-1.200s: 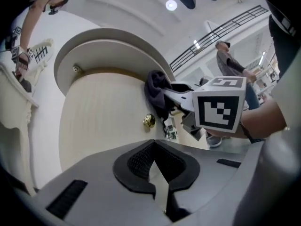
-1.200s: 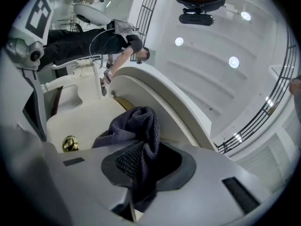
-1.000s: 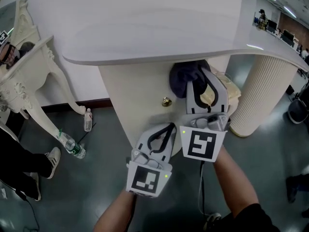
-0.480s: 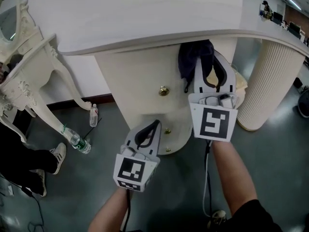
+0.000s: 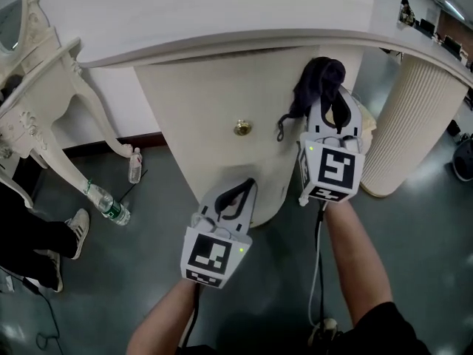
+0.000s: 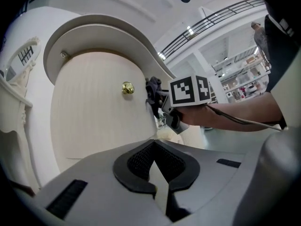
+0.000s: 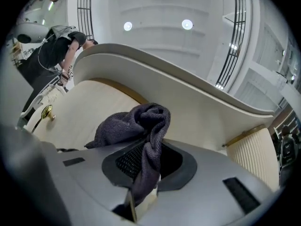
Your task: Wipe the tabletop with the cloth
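A dark purple cloth [image 5: 319,80] hangs bunched from my right gripper [image 5: 332,93], which is shut on it just under the rim of the white tabletop [image 5: 222,13]. In the right gripper view the cloth [image 7: 141,124] is pinched between the pads of the right gripper [image 7: 145,171] and spills over them, with the table's underside [image 7: 164,74] above. My left gripper [image 5: 247,186] is lower, in front of the cream cabinet door [image 5: 199,117]. The left gripper [image 6: 157,173] is shut with nothing in it. Its view shows the cloth [image 6: 151,86] beside a brass knob [image 6: 127,87].
An ornate white side table [image 5: 44,102] stands at the left, with two water bottles [image 5: 111,214] on the grey floor beside it and a person's shoe [image 5: 77,235]. A ribbed cream column [image 5: 410,124] stands at the right. The brass knob [image 5: 242,128] sits on the door.
My right gripper has carried the cloth up from under the table toward its rim. The left gripper stays low in front of the cabinet door.
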Available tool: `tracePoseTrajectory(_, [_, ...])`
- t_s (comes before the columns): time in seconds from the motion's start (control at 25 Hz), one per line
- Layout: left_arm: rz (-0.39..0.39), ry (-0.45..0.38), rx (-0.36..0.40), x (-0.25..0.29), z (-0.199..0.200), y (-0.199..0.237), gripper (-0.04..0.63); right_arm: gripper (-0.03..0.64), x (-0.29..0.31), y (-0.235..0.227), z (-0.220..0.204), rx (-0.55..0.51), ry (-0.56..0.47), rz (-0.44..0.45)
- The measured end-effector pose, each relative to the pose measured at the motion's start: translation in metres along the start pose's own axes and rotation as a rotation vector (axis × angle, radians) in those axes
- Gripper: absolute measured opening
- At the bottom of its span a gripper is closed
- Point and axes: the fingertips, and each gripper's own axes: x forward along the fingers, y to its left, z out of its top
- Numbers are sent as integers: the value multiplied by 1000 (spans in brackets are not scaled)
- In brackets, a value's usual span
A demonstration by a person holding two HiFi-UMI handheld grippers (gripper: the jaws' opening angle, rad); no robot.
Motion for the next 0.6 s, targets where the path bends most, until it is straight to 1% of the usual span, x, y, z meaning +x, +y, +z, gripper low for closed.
tracePoseTrajectory(0.24, [-25, 15, 5, 9, -6, -13, 6, 43, -8, 6, -23, -48, 37, 26])
tracePoseTrajectory(0.4, [-22, 26, 2, 11, -10, -12, 6, 43, -13, 8, -35, -93, 59, 50])
tracePoseTrajectory(0.6, [-12, 49, -8, 13, -18, -10, 6, 43, -20, 15, -52, -157, 79, 104])
